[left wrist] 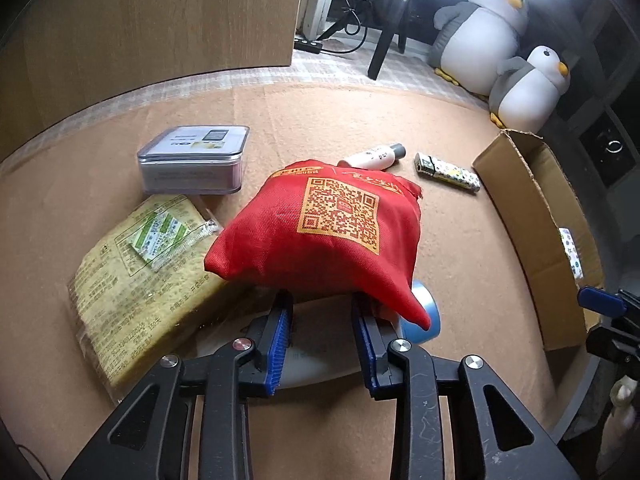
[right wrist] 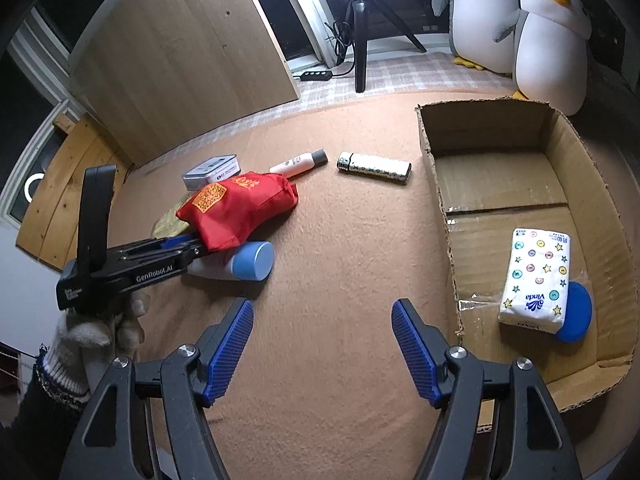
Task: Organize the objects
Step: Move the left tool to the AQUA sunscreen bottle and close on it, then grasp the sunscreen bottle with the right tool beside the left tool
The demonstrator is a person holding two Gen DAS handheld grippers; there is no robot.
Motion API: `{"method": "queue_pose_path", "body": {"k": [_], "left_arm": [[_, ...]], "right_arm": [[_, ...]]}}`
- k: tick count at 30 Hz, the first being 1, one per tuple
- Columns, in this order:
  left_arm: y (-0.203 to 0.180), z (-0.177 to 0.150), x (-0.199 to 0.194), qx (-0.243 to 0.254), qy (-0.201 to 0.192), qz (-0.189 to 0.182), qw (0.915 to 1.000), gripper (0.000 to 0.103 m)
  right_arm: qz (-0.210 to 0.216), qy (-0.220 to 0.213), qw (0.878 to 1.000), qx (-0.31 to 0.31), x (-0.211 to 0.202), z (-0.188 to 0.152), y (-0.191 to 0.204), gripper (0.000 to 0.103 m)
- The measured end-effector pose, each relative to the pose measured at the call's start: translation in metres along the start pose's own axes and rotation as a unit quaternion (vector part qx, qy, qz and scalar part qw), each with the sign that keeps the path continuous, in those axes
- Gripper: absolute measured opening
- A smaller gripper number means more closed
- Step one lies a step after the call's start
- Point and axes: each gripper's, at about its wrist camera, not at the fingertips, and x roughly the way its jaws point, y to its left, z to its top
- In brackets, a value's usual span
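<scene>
A red cloth bag (left wrist: 320,232) with an orange QR code lies mid-mat, resting on a white bottle with a blue cap (right wrist: 252,266) and a yellow-green food packet (left wrist: 140,280). My left gripper (left wrist: 322,300) reaches under the bag's near edge and is shut on it; the fabric hides the fingertips. In the right wrist view the left gripper (right wrist: 198,246) is held by a gloved hand (right wrist: 100,328) and sits just above the bottle. My right gripper (right wrist: 322,308) stands open over bare mat, with nothing between its fingers.
An open cardboard box (right wrist: 500,128) at the right holds a tissue pack (right wrist: 536,276) on a blue disc (right wrist: 578,312). A patterned lighter (right wrist: 374,167), a small white bottle (right wrist: 298,164) and a clear plastic case (left wrist: 192,160) lie beyond the bag. Plush penguins (right wrist: 548,48) and a tripod (right wrist: 362,40) stand behind.
</scene>
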Motion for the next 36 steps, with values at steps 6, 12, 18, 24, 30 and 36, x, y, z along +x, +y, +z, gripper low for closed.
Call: {"method": "queue_pose_path", "body": {"k": [6, 12, 18, 24, 30, 36], "left_arm": [[0.000, -0.010, -0.004, 0.000, -0.004, -0.010, 0.9999, 0.033], [-0.002, -0.028, -0.010, -0.006, -0.008, -0.024, 0.9997, 0.032], [-0.012, -0.046, -0.013, -0.013, 0.002, -0.055, 0.9984, 0.032], [-0.027, -0.057, -0.016, -0.013, 0.002, -0.090, 0.9958, 0.033], [-0.039, -0.063, -0.022, 0.019, -0.007, -0.082, 0.9964, 0.073], [-0.030, -0.059, -0.009, 0.012, 0.009, -0.089, 0.9959, 0.073]], "right_arm": [[0.003, 0.006, 1.000, -0.004, 0.004, -0.001, 0.004, 0.068], [0.009, 0.010, 1.000, -0.014, 0.008, 0.002, 0.012, 0.068], [0.017, 0.014, 1.000, -0.017, 0.012, -0.001, 0.015, 0.068], [0.025, 0.021, 0.999, -0.014, 0.017, -0.002, 0.015, 0.068], [0.057, 0.044, 0.997, 0.018, 0.036, 0.005, 0.012, 0.069], [0.081, 0.083, 0.992, 0.052, 0.071, 0.013, 0.016, 0.069]]}}
